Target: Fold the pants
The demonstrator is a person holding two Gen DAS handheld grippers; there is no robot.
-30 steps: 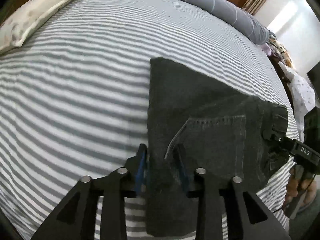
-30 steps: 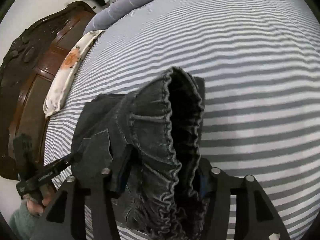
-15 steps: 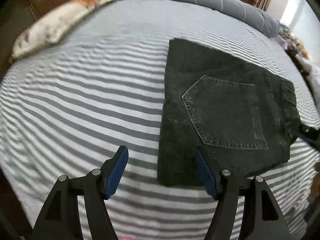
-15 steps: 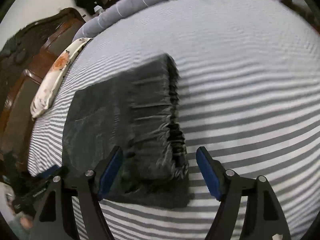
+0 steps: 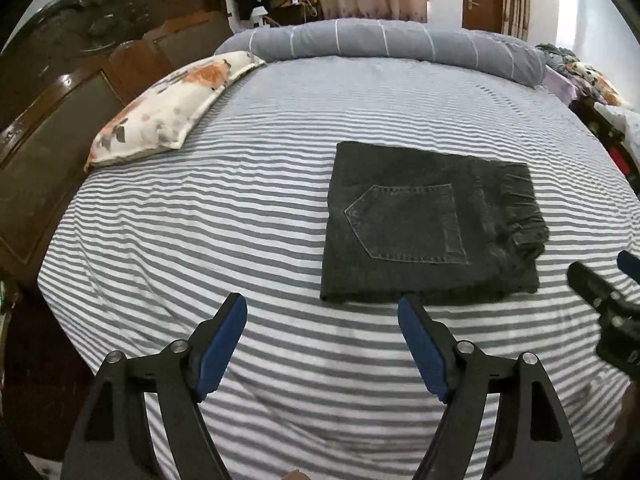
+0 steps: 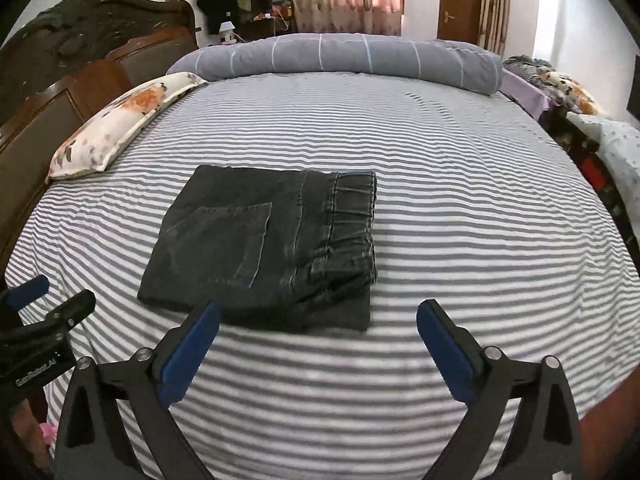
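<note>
Folded and let go: pants (image 5: 432, 224) now lying as a compact dark rectangle on the striped bed (image 5: 240, 208), back pocket facing up, gathered waistband along the right edge. Half a second back, still close under both cameras; a full second back, fabric clamped between both sets of pads. Now well clear of either tool.

Left gripper (image 5: 322, 344) wide apart, jaws just been opening, nothing between them but striped sheet; nearest corner of the pants just beyond the right pad. Right gripper (image 6: 318, 346) spread as wide as it goes, also just been opening, empty, with the near edge of the pants just past the left pad. Both pulled up and back from the bed, judging by how much more of the room shows: flowered pillow (image 5: 168, 108) by the wooden headboard (image 5: 72, 92), grey rolled duvet (image 5: 384, 46) across the far side.

Meaning for the task: final fold looks done. Edges fairly square, though one lower layer sticks out a little under the waistband corner nearest the right gripper. Likely nothing left except a small tidy of that corner, if wanted. No sign of the stack slipping or springing open.
</note>
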